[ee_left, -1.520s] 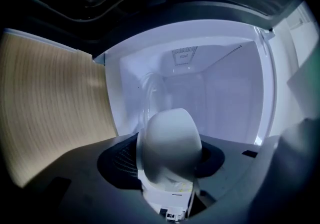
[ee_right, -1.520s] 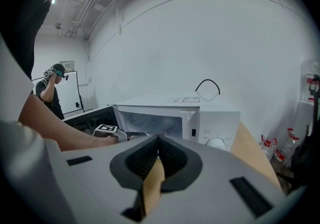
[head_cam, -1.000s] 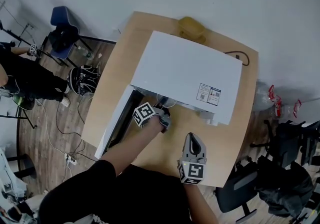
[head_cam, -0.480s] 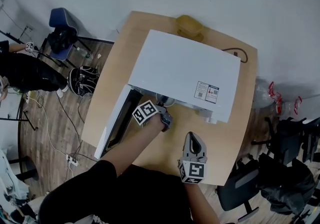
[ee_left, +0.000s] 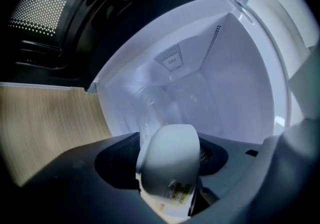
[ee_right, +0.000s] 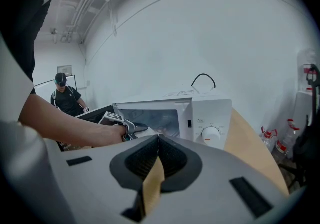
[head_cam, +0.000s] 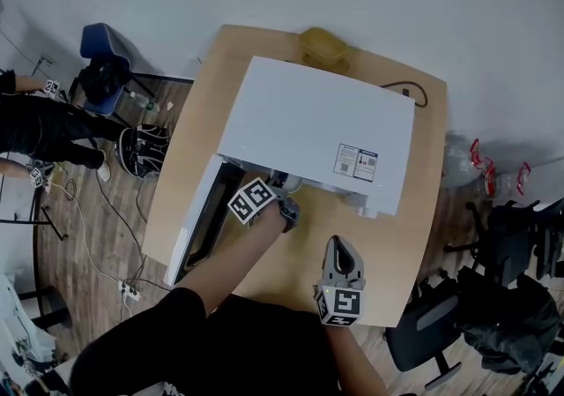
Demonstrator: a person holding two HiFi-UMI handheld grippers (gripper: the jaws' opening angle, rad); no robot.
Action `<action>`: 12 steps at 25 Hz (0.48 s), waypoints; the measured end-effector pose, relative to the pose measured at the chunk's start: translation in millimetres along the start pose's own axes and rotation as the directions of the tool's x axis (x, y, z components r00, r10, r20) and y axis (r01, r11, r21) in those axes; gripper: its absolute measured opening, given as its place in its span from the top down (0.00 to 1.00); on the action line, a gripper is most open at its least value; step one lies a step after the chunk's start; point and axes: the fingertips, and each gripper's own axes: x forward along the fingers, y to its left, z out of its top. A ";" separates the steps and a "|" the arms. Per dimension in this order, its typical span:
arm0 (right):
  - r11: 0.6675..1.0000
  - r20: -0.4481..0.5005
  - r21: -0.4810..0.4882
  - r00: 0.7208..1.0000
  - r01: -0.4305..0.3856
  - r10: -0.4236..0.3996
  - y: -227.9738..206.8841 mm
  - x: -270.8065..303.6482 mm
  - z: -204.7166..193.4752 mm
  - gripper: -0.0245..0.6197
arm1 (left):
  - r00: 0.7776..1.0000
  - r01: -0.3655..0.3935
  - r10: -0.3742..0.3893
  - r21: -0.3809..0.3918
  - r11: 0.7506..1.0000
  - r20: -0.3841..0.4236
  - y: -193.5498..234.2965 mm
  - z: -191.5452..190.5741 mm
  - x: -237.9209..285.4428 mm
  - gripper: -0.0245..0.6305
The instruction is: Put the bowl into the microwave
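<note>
Left gripper (ee_left: 170, 154) is at the open microwave (head_cam: 317, 125) mouth, jaws just been opening wider, white bowl (ee_left: 167, 160) loose between them. Right gripper (ee_right: 159, 140) over the tabletop (head_cam: 401, 235), jaws closed, empty.

- One microwave (head_cam: 317, 130) is counted.
- One bowl (ee_left: 169, 160) is counted.
- Two grippers are counted at the table: the left gripper (head_cam: 287, 209) and the right gripper (head_cam: 341, 246).
- One wooden table (head_cam: 414, 209) is seen.
- One yellow container (head_cam: 322, 46) is seen.
- One blue chair (head_cam: 99, 37) is seen.
- One bystander (ee_right: 67, 99) in black is made out.
</note>
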 end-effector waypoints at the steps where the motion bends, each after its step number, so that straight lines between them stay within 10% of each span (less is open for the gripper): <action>1: 1.000 0.000 0.002 1.000 0.002 -0.002 -1.5 0.4 -0.2 0.87 | 1.000 0.007 -0.007 -0.014 1.000 0.001 -0.8 0.9 1.1 0.54; 12: 1.000 0.003 0.007 1.000 0.014 -0.014 -12.4 -0.4 -0.9 0.87 | 0.997 0.073 -0.073 -0.073 0.995 0.000 -12.2 6.2 20.5 0.58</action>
